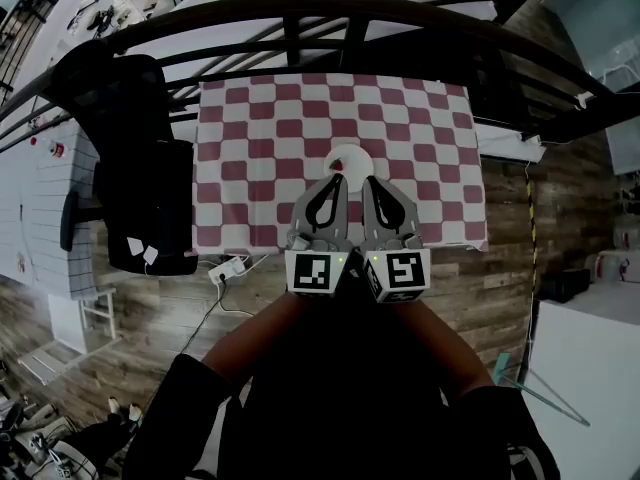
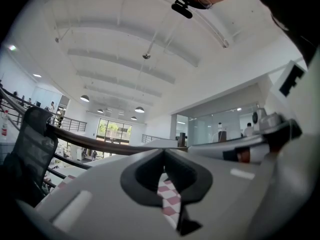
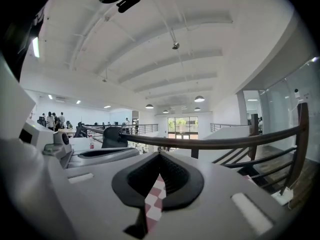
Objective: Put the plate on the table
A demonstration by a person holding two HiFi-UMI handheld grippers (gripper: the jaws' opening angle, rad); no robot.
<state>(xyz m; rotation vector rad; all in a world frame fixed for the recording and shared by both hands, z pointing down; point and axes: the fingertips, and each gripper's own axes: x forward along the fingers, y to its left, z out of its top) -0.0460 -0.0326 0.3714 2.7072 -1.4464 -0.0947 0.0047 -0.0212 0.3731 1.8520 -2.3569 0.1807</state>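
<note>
A small white plate (image 1: 347,155) lies on the red-and-white checked tablecloth (image 1: 250,148), its near edge hidden behind the gripper tips. My left gripper (image 1: 335,180) and right gripper (image 1: 368,182) are held side by side in front of the plate, near the table's front edge. Both point level toward the far side. In the left gripper view the left gripper (image 2: 164,159) has its jaws together, with only a thin strip of checked cloth showing through the slit. The right gripper (image 3: 160,159) looks the same in its own view. Nothing is held in either one.
A black office chair (image 1: 135,168) stands at the table's left side. A dark curved railing (image 1: 300,13) runs behind the far edge. A white power strip (image 1: 228,268) with cables lies on the wooden floor below the front-left corner.
</note>
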